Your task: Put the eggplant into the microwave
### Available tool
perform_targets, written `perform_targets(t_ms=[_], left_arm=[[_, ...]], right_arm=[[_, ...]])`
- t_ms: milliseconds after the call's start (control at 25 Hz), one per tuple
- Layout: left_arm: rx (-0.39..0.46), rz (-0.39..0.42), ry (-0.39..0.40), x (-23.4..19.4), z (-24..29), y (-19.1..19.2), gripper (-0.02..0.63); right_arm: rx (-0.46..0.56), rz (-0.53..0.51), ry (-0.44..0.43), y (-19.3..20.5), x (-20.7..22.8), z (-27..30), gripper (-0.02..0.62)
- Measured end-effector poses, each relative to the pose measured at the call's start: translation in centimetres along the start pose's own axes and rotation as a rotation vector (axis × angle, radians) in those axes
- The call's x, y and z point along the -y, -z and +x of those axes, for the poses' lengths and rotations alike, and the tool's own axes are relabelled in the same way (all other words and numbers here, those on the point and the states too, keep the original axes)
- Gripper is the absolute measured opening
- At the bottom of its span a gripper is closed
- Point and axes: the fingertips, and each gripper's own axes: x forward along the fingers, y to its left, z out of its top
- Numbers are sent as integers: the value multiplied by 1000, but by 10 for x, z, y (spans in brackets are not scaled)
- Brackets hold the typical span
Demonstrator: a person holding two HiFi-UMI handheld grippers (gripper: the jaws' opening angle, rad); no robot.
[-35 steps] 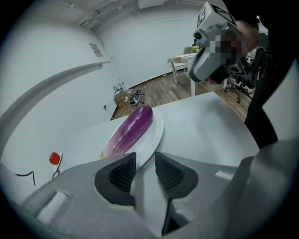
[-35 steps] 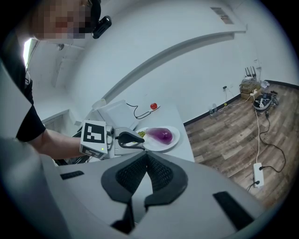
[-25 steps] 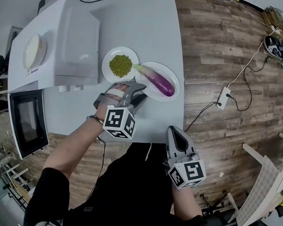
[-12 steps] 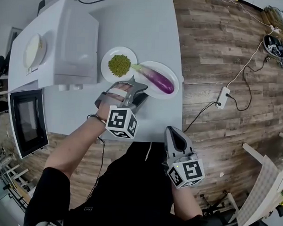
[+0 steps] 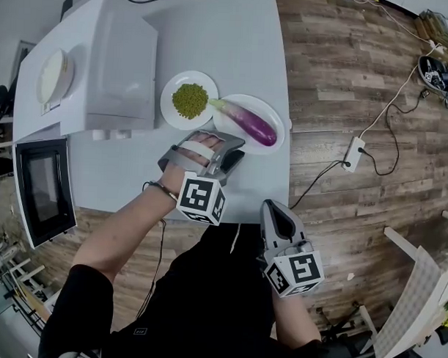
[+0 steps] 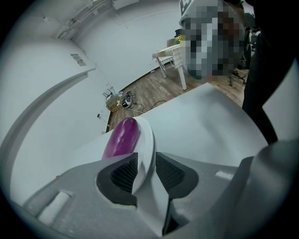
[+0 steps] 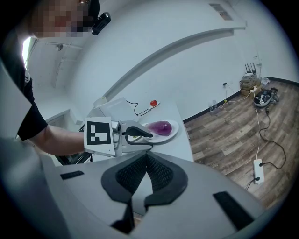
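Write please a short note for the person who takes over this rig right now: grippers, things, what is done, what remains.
Left gripper: fingers closed on the rim of the white oval plate, as far as its view shows. The plate lies on the light grey table with the purple eggplant on it.
Right gripper: fingers together, empty, held off the table near the body.
White microwave: at the table's left, door open.
Done: door open, plate gripped.
Left: probably carry plate and eggplant into the microwave.
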Motion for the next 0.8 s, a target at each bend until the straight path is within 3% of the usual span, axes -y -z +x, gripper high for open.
perform_targets(t_ms=[360, 800], left_arm=[[-4, -17, -18, -12, 2, 11, 123], [-41, 113, -18, -7, 9, 2, 63]], right_arm=[[-11, 5, 0, 2, -2, 3, 15], [-11, 14, 10, 2, 2, 2, 15]])
